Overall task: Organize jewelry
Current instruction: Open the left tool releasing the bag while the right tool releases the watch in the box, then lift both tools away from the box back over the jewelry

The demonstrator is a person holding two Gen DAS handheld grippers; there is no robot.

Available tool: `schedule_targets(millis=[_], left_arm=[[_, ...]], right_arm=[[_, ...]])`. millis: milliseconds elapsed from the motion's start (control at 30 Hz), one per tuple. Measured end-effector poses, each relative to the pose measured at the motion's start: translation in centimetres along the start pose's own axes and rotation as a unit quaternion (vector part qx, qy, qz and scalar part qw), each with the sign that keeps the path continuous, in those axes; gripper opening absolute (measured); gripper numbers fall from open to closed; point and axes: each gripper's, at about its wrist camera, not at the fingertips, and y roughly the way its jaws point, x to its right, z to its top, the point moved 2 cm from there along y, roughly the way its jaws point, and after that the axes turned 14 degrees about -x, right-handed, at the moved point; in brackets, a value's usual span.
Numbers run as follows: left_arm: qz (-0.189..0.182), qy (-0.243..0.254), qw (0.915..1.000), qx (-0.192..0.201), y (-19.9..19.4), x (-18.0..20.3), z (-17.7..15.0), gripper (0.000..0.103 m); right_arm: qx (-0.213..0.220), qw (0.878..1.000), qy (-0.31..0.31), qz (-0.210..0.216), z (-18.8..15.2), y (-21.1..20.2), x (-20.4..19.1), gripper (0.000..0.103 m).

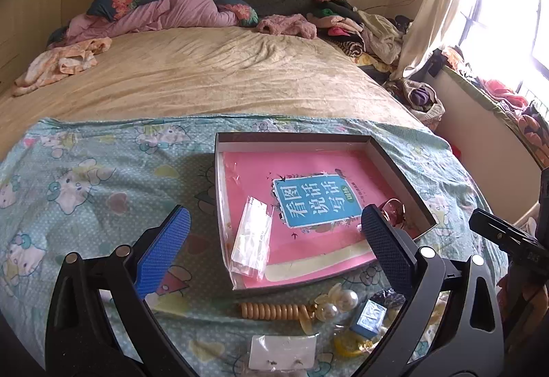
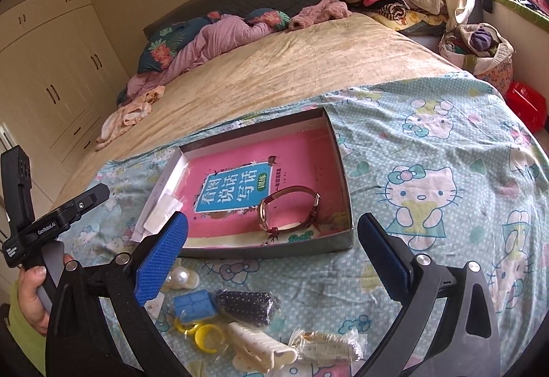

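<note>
A wide bed fills the room, its near end draped in a cartoon-cat sheet. On that sheet sits a shallow open box lined with a pink booklet; inside lie a red-strapped watch at one end and a clear packet at the other. Both grippers hover above, left gripper and right gripper, each with blue-padded fingers spread wide and empty. Loose jewelry waits outside the box (nearest the cameras): a beige coil band, pearl clips, a small blue box, yellow rings and an earring card.
</note>
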Motion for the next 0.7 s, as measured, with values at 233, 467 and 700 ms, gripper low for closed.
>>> schedule_targets(millis=[233,467,700], left_arm=[[-0.002,0.006,0.9999,0.013,-2.2,0.5,-0.8,0.093],[-0.007,0.01,0.9998,0.017,-3.9,0.9,-2.3,0.093],[-0.007,0.019,0.9997,0.014,-4.8,1.4,-3.9,0.093]], right_arm=[[0.018,1.0,-0.018,0.008,-0.5,-2.6,-1.2,0.098],[0.031,0.999,-0.042,0.009,-1.7,-5.0,-2.5,0.098],[0.039,0.998,-0.052,0.008,-3.1,-6.7,-3.0,0.098]])
